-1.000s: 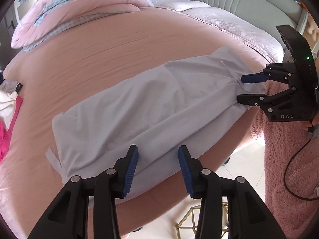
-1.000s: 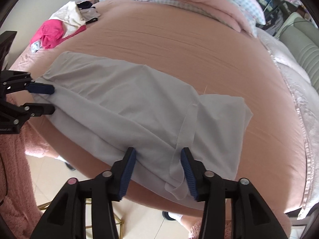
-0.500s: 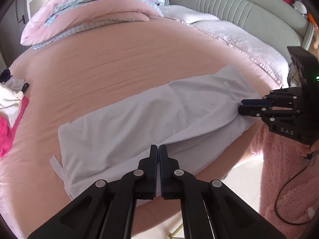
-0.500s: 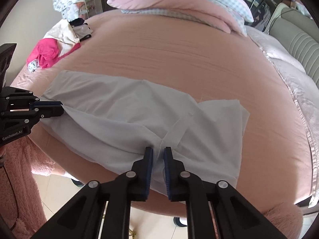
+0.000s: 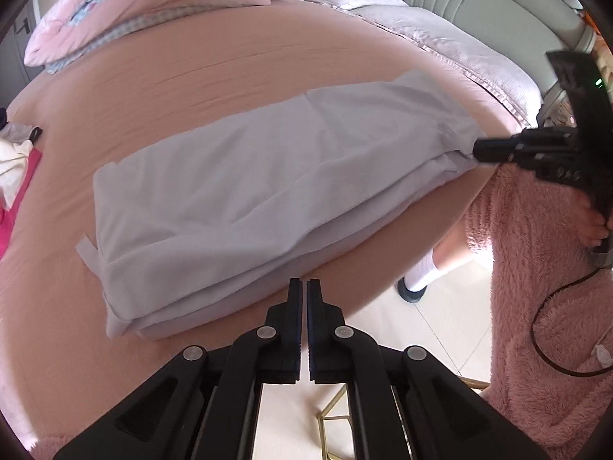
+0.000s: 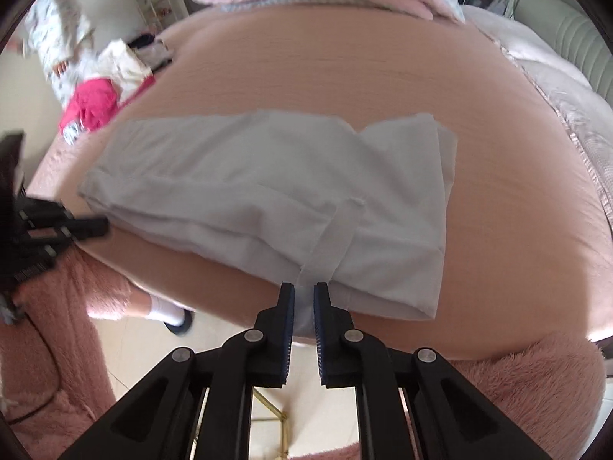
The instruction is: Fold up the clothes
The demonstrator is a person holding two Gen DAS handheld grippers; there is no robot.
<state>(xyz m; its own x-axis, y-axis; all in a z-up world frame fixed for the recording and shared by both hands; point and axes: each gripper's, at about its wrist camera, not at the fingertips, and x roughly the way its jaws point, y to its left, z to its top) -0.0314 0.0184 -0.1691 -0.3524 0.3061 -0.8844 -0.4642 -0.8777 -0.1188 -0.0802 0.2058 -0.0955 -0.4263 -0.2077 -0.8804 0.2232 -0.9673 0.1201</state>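
Note:
A white garment [image 5: 268, 176] lies stretched in folded layers across the pink bed [image 5: 191, 76], along its near edge. My left gripper [image 5: 303, 287] is shut, its tips meeting the garment's near hem at the left end; the right wrist view shows it [image 6: 101, 226] at that corner. At the other end my right gripper [image 6: 304, 291] is shut on white fabric below a flat band, with cloth showing between its blue pads. In the left wrist view it [image 5: 479, 149] pinches the garment's right end.
A pink and checked quilt [image 5: 134, 7] lies at the far side, with a grey padded headboard [image 5: 459, 4] behind. Pink and cream clothes [image 6: 92, 107] are piled at the bed's left. A person in fuzzy pink [image 5: 536, 268] stands close; a socked foot [image 5: 421, 272] and a gold wire frame [image 5: 337, 414] are on the floor.
Both grippers went from open to shut on the garment's near edge. That edge, which hung over the side of the bed, has since been drawn up into stacked layers.

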